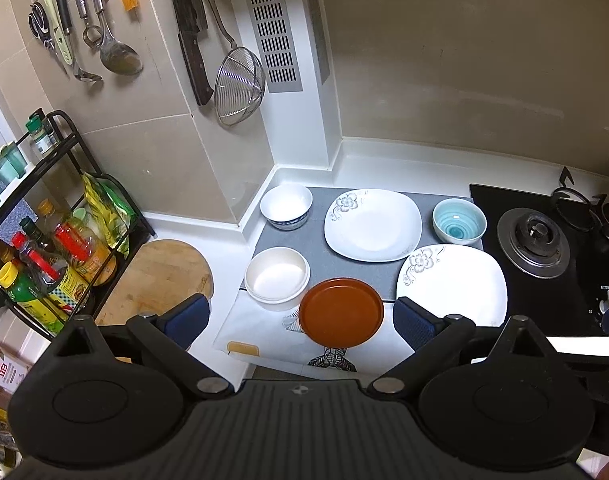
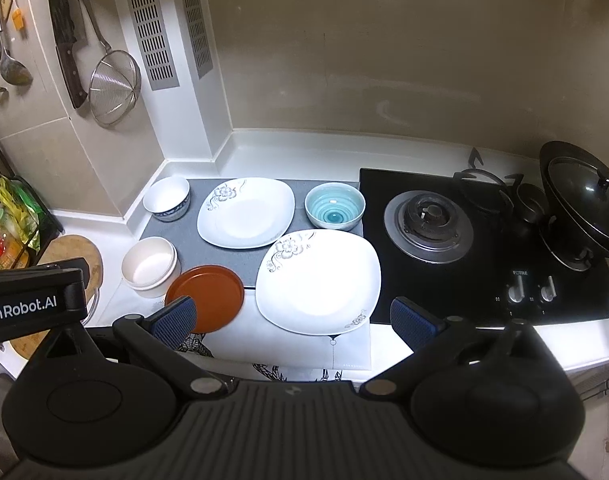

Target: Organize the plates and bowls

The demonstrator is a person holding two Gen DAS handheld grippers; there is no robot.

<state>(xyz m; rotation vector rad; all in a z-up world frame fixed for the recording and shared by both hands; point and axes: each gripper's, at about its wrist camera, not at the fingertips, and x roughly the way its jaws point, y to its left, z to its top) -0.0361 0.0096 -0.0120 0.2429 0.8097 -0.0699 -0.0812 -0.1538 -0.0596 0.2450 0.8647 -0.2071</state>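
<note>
Left wrist | brown plate (image 1: 341,312) between spread fingers (image 1: 190,316), untouched

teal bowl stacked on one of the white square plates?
No, the teal ringed ceramic bowl sits directly on the grey mat, beside the two white square floral plates.

You see six dishes, all upright, empty. Far white square plate (image 2: 246,212), floral corner, at 12 o'clock. Near white square plate (image 2: 318,280) overlaps its edge. Teal-swirl bowl (image 2: 335,205) at 1 o'clock. Blue-patterned white bowl (image 2: 167,198) at 10. Cream bowl (image 2: 150,267) and brown round plate (image 2: 205,297) at 9, touching.
</note>
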